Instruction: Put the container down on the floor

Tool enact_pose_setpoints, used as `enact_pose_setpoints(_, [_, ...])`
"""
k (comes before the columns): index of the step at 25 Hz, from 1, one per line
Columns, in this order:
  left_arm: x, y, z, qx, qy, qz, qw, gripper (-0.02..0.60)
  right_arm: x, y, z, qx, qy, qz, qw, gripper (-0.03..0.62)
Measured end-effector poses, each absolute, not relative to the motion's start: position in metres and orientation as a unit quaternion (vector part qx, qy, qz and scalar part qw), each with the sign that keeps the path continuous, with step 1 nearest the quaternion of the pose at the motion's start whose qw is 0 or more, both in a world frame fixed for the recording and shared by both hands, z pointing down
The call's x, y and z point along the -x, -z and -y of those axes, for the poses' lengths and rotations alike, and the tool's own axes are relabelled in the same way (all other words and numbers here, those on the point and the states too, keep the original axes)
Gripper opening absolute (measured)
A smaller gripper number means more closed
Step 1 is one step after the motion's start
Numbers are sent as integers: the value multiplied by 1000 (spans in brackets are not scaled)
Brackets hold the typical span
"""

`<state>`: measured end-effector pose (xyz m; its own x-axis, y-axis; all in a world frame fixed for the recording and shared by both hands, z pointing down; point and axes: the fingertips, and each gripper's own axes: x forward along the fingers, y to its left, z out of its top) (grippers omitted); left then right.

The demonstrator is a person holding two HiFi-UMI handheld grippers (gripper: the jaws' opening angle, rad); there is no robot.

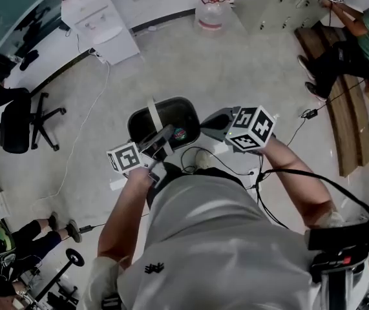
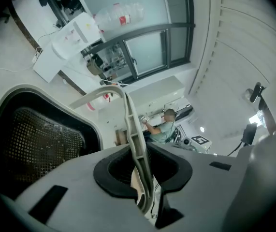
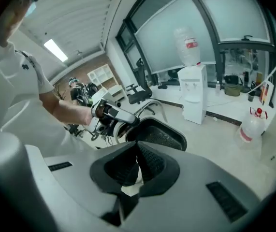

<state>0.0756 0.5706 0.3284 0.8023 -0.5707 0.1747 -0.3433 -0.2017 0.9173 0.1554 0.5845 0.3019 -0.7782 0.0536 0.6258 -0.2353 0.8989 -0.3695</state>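
The base of the black mesh container (image 1: 171, 112) is hidden beneath its own rim, so contact with the ground cannot be judged. It hangs in front of the person, between the two grippers. The left gripper (image 1: 161, 139) has its fingers clamped on the container's cream plastic bail handle (image 2: 133, 129). The right gripper (image 3: 137, 170) has its fingers pressed together just beside the container's rim; whether they pinch anything is unclear. The pale polished floor (image 1: 236, 63) carries trailing cables. A white water dispenser (image 1: 100, 21), a black office chair (image 1: 19, 124) and a wooden bench (image 1: 346, 121) stand around it.
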Motion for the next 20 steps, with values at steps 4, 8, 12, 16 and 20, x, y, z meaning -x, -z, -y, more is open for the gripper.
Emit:
enact_pose_setpoints(4, [-90,-338,-519,-754,119,307,569,75,-161,-316,-541,-18,-189,905,380,18])
enact_pose_setpoints(8, [-87,-343,-456,-770,119,303,548,74,-147,-322,-495,-3,-199,897,395,18])
enact_pose_setpoints(12, [-78,-357,-396,-766,125,290,559,72,-128,-340,-447,3,-212,884,418,18])
enact_pose_setpoints(16, [-69,-369,-331,-770,106,263,571,72,-109,-353,-389,-11,-232,869,437,20])
enact_pose_setpoints(20, [-51,-375,-267,-771,87,248,580,71,-82,-352,-325,-22,-251,861,442,21])
